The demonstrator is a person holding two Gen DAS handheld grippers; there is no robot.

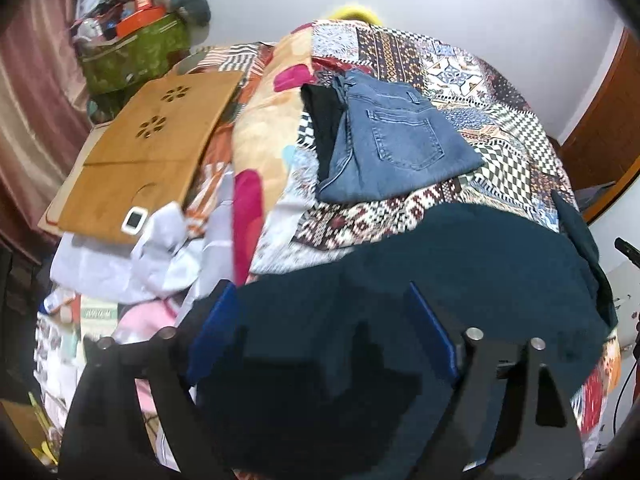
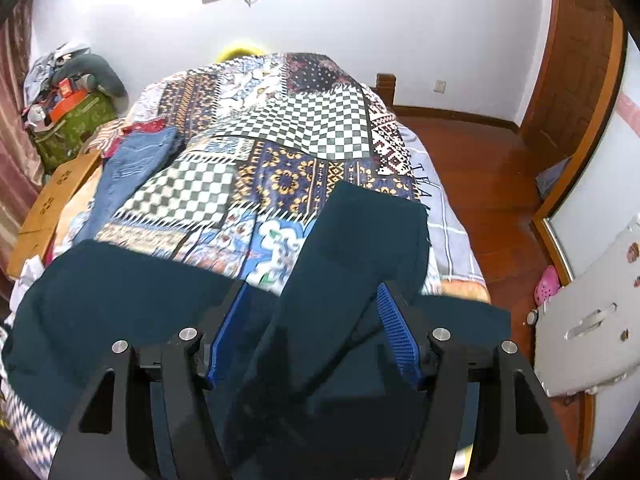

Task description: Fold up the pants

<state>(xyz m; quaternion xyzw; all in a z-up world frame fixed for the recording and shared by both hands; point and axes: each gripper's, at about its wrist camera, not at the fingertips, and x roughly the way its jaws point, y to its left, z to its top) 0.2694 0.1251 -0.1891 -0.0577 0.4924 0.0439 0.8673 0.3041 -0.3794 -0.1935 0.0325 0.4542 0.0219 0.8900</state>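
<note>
- Dark teal pants (image 2: 120, 300) lie across the near end of the bed, spread left to right, with one leg (image 2: 368, 240) doubled over toward the far side; judged, a fold is partly made.
- Left gripper (image 1: 320, 336): blue pads stand wide apart above the cloth, gripping nothing; the fabric lies beneath them, not pinched.
- Right gripper (image 2: 316, 332): jaws likewise apart, straddling the folded leg without pressing it; judged, both tools have let go so the fold can settle flat.
- Folded blue jeans (image 1: 396, 140) rest farther up the bed on the left, well apart, beside a black garment (image 1: 324, 120).
- Patchwork bedspread (image 2: 280, 128) is the working surface, soft and likely to wrinkle under a drag.
- Wooden lap tray (image 1: 152, 140) and green bag (image 1: 132, 52) crowd the far left; wooden floor (image 2: 480, 168) and white wall (image 2: 360, 8) lie right and beyond.
</note>
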